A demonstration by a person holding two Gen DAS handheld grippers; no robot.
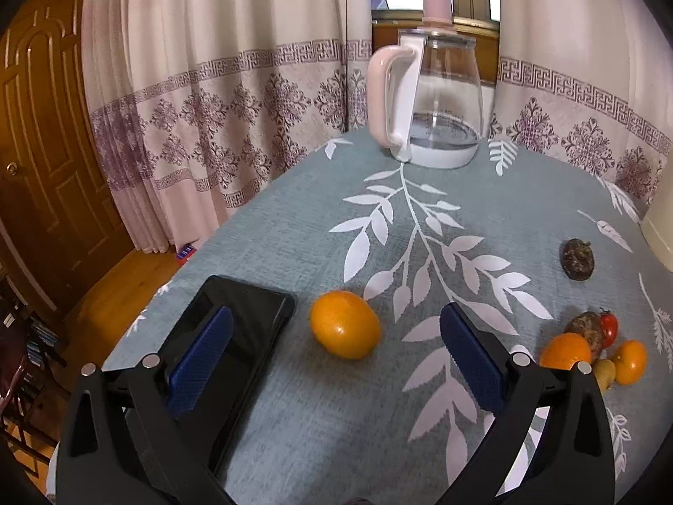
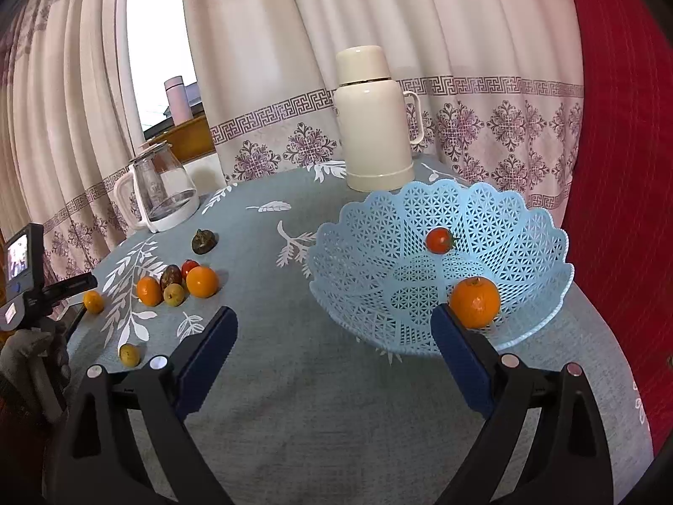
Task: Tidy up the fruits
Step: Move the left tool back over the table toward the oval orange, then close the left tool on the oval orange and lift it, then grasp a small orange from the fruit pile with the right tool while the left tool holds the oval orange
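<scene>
Both my claws hang released: my left claw [image 1: 336, 345] over a lone orange [image 1: 345, 324] on the surface [image 1: 483, 193], my right claw [image 2: 334, 338] beside the blue basket [image 2: 525, 227] holding an orange and tomato.

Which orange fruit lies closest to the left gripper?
The lone orange beside the black phone, just ahead of the open left gripper. The other oranges sit clustered far to its right.

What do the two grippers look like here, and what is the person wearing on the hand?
Both the left gripper and right gripper have black plastic bodies with silver round rivets and blue ribbed finger pads. The right wrist view shows the left one's handle carrying a small lit screen, held by a hand in a light grey glove. No cables show.
</scene>
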